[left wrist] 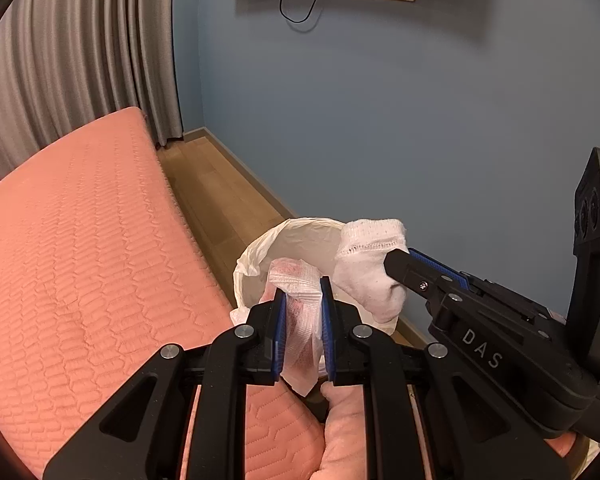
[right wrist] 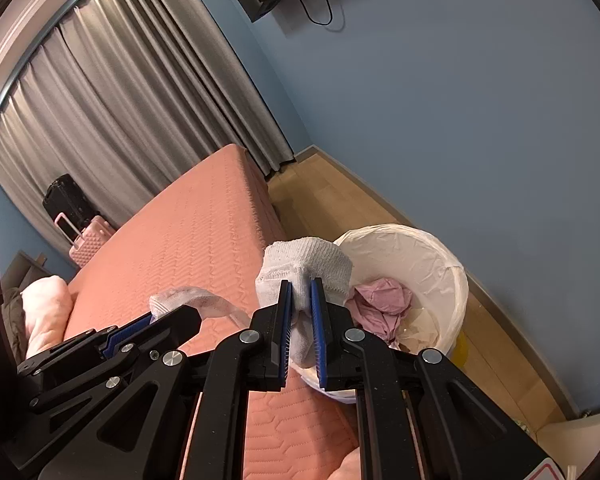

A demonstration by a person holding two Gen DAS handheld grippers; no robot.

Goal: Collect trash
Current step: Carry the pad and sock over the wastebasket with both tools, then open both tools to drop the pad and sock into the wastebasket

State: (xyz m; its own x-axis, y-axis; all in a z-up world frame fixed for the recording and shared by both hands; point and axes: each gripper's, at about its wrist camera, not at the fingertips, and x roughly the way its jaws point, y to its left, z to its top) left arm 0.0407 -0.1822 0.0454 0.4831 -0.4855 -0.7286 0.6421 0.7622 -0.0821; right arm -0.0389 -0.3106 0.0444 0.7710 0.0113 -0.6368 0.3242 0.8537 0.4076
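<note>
My left gripper (left wrist: 303,286) is shut on a white sock with pinkish stains (left wrist: 300,320), held just in front of the bin. That left gripper (right wrist: 172,316) and its sock (right wrist: 188,298) also show at the lower left of the right wrist view. My right gripper (right wrist: 300,286) is shut on a plain white sock (right wrist: 304,268) at the bin's near rim; it enters the left wrist view from the right (left wrist: 396,258), sock (left wrist: 368,268) over the bin. The white-lined trash bin (right wrist: 440,264) stands on the floor beside the bed and holds crumpled pink paper (right wrist: 380,308). The same bin (left wrist: 292,240) shows behind the socks.
A coral quilted bed (left wrist: 80,240) fills the left side. Wooden floor (left wrist: 220,192) runs between bed and blue wall (left wrist: 380,120). Grey curtains (right wrist: 120,100) hang at the back, with a black suitcase (right wrist: 66,200) and a pink suitcase (right wrist: 90,240) beside them. A pink pillow (right wrist: 46,308) lies at the left.
</note>
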